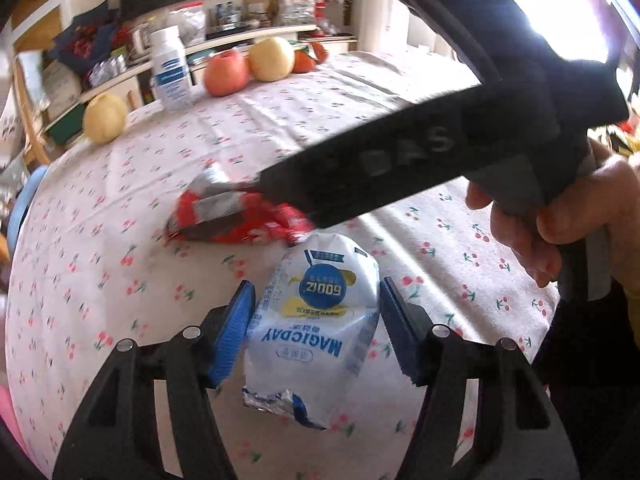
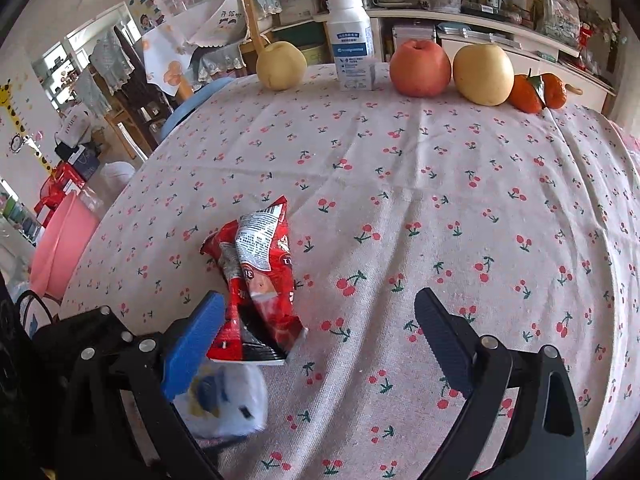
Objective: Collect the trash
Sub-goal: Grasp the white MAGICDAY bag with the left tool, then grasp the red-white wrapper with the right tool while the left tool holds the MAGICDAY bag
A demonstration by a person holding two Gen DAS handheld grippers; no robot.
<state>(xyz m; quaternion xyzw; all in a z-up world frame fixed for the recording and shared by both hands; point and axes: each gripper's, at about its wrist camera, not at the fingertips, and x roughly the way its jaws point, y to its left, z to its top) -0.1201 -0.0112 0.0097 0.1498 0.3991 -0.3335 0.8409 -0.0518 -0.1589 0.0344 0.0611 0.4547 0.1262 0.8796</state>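
Left tongs [image 1: 316, 320] apart, straddling white wrapper [image 1: 316, 332] | right tongs [image 2: 320, 340] apart beside red wrapper [image 2: 260, 276] | we advise closing squarely mid-packet.

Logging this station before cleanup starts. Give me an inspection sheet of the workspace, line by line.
Surface: table under a cherry-print cloth, creased.
Job's things: white wrapper between the left gripper's fingers, not squeezed; red wrapper crumpled near the right gripper's left finger.
Clutter: along the far edge, white bottle, red apple, two yellow fruits, two oranges.
Grippers: left gripper open around the white wrapper; right gripper open, holding nothing.
Cables: nothing seen.
Surroundings: packed shelves behind; pink tub beside the table.
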